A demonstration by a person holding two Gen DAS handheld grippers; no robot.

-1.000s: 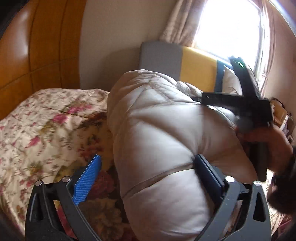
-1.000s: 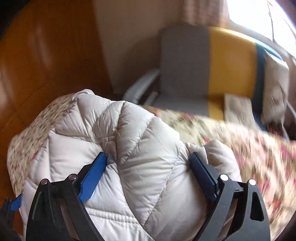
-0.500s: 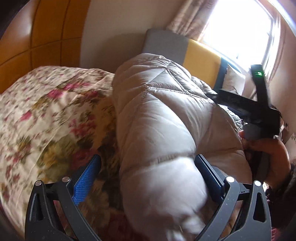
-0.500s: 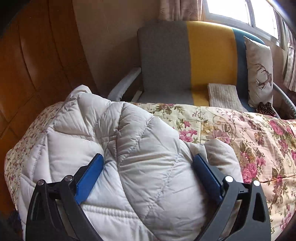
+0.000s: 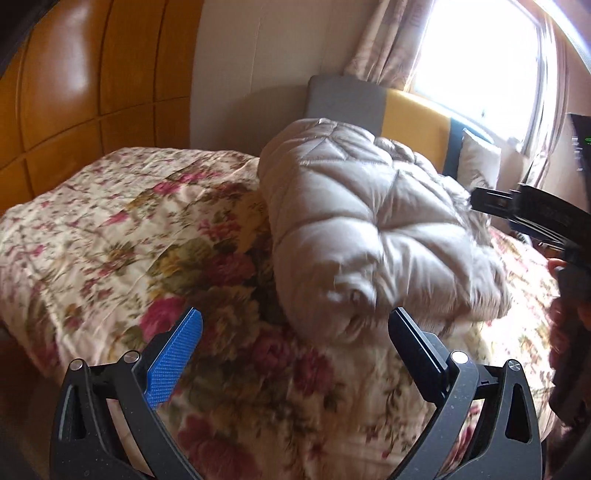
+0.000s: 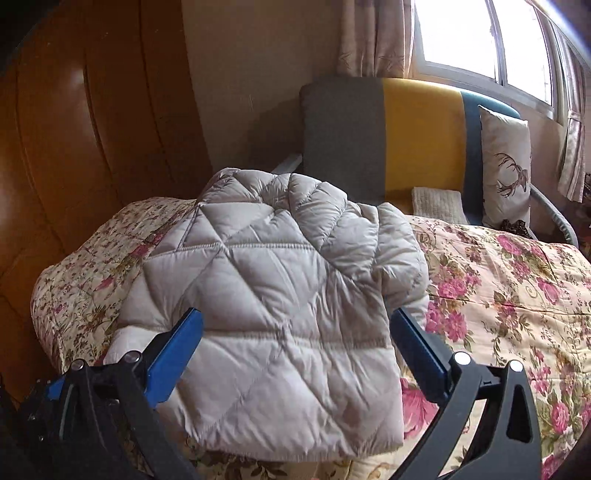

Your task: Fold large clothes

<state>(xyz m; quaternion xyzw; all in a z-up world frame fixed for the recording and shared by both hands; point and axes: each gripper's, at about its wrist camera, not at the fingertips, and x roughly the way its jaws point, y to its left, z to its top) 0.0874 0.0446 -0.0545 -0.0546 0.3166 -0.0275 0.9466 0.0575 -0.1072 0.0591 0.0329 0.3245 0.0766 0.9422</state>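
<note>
A pale grey quilted down jacket (image 6: 266, 295) lies folded in a puffy bundle on the floral bedspread (image 6: 509, 295). My right gripper (image 6: 295, 317) stands wide open just in front of the jacket's near edge, and its blue pads (image 6: 177, 347) do not press on it. In the left wrist view the jacket (image 5: 362, 229) sits ahead and to the right. My left gripper (image 5: 295, 317) is open over the bedspread (image 5: 110, 240) with nothing between its fingers. The right gripper's black body (image 5: 535, 218) shows beside the jacket's right end, held by a person's hand (image 5: 569, 295).
A wooden panelled wall (image 5: 74, 92) rises at the left of the bed. Behind the bed stands a grey, yellow and blue armchair (image 6: 417, 140) with a deer-print cushion (image 6: 506, 166) and a folded knit cloth (image 6: 436, 203). A bright window (image 6: 461, 33) is beyond.
Both grippers have drawn back from the jacket, which was between their fingers before. The jacket now rests on the bed by itself, and the left gripper's fingers are clear of it.
</note>
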